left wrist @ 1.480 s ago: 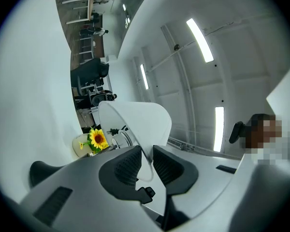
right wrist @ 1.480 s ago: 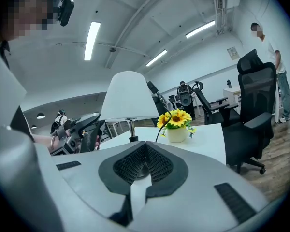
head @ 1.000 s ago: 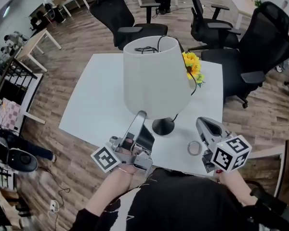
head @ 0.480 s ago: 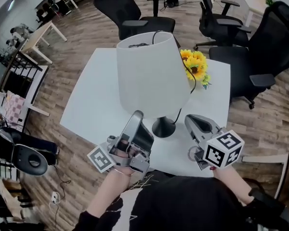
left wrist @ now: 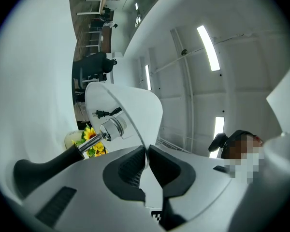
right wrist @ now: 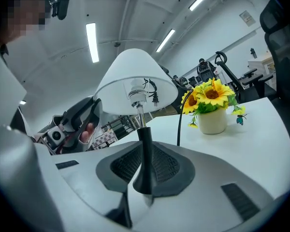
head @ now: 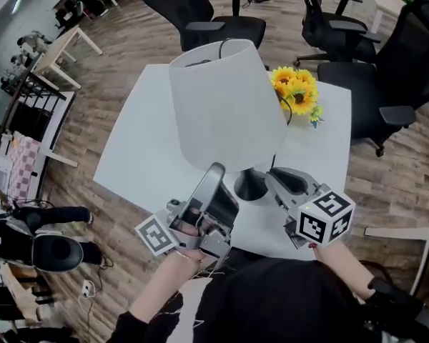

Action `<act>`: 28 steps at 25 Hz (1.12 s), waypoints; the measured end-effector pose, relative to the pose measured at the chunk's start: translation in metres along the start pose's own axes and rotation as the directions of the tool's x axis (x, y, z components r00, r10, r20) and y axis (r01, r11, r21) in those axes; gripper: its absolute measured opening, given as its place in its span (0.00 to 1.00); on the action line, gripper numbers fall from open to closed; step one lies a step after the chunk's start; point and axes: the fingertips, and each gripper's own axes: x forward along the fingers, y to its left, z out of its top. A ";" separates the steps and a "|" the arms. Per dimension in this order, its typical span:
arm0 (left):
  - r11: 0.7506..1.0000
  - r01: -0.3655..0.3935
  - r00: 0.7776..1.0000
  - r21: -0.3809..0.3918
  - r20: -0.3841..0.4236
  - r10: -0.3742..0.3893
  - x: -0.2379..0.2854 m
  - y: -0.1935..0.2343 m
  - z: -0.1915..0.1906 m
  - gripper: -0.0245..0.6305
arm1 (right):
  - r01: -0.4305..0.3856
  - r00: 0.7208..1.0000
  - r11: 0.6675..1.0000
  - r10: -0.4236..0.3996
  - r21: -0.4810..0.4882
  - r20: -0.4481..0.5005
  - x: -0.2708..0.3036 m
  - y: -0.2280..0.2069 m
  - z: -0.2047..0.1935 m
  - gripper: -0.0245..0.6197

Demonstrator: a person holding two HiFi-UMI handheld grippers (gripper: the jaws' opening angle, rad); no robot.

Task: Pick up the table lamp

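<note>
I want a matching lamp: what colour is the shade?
The shade is plain white; the head view shows it best.

The table lamp (head: 232, 120) stands upright near the front edge of the white desk (head: 143, 156). It has a large white cone-shaped shade (head: 225, 98), a slim black stem (right wrist: 145, 146), a round black base (head: 249, 186), and a black cord (right wrist: 178, 129) hanging down beside the stem.
</note>
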 end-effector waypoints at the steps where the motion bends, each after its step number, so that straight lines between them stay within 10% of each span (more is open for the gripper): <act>1: 1.000 -0.005 1.000 -0.003 -0.010 0.005 0.000 0.000 0.000 0.09 | 0.001 1.000 1.000 -0.001 -0.002 -0.011 0.004 0.001 -0.003 0.16; 12: 0.999 -0.016 0.996 -0.042 -0.087 0.012 -0.002 0.001 -0.001 0.09 | 0.065 0.990 0.995 -0.074 -0.077 -0.117 0.047 0.001 -0.039 0.40; 28: 0.999 -0.005 0.990 -0.049 -0.142 -0.002 -0.001 0.004 0.012 0.09 | 0.179 0.968 0.971 -0.202 -0.157 -0.149 0.073 -0.009 -0.055 0.44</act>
